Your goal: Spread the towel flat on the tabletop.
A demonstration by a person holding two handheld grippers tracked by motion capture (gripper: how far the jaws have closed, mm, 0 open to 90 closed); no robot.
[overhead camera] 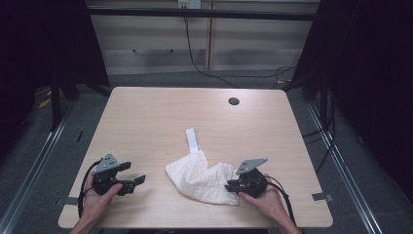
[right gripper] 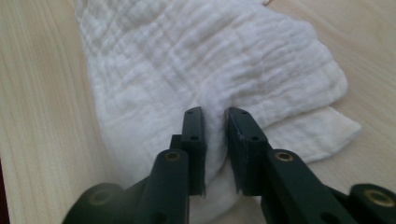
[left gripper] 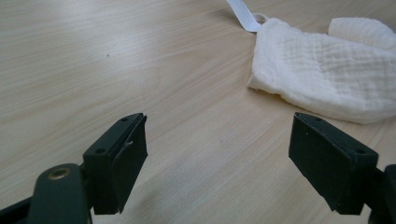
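A crumpled white cloth [overhead camera: 202, 179] lies on the counter [overhead camera: 146, 122]; right gripper [right gripper: 215, 140] at the cloth's edge, fingers narrow, a fold between them, should clamp fully; left gripper [left gripper: 217, 158] beside the cloth, fingers wide, empty.

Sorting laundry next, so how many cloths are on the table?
1. The white cloth lies crumpled on the table near its front edge, between the left gripper and the right gripper. Its folds may hide something underneath.
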